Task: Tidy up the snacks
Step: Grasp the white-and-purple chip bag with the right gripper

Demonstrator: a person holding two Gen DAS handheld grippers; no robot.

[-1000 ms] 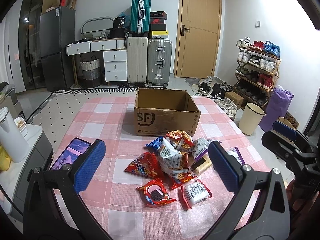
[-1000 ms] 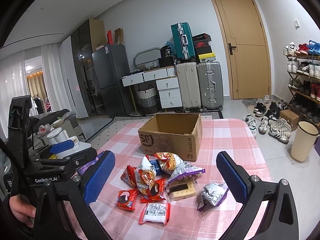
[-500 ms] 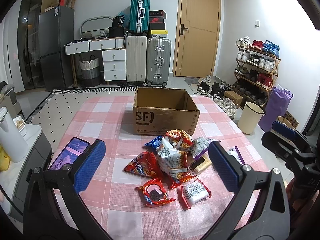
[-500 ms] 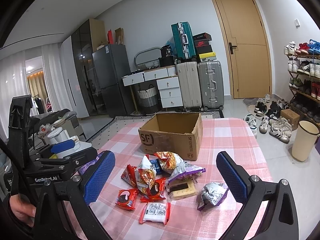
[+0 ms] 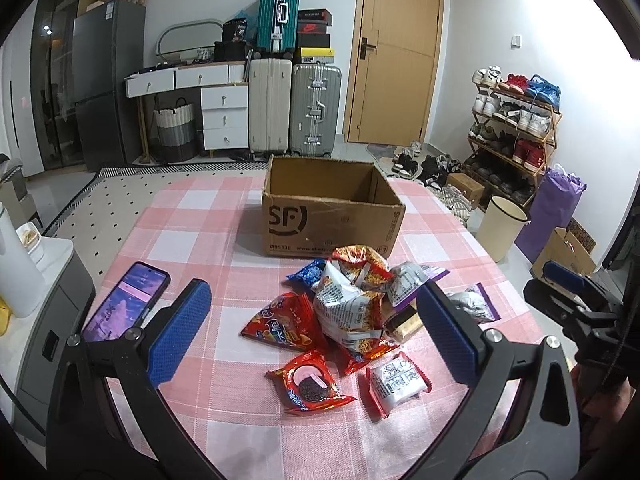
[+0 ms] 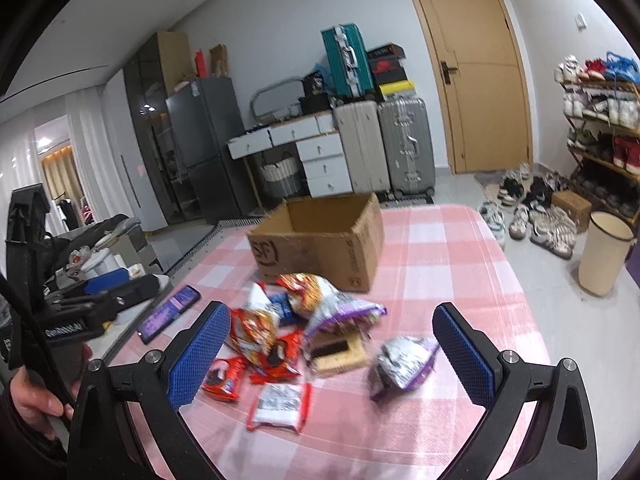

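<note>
From the left wrist we see little change: our left gripper hangs released above the snack pile, which lies just before the empty cardboard box. From the right wrist the view has swung and blurred; our right gripper, also released and empty, has begun moving toward the silver-purple packet, so sorting is only starting.

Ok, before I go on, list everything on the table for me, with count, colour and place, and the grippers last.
cardboard box: one, brown, open top, far centre of the table.
snack packets: about nine, mostly red, silver and purple, piled in front of the box; none inside that I can see.
cookie packet: one, red, nearest edge of the pile.
white packet: one, white with red ends, beside the cookie packet.
silver-purple packet: one, lying apart on the pile's right.
phone: one, dark with purple screen, left edge of the table.
tablecloth: one, pink and white check.
left gripper: blue fingers open, empty, above the table.
right gripper: blue fingers open, empty, view blurred.
</note>
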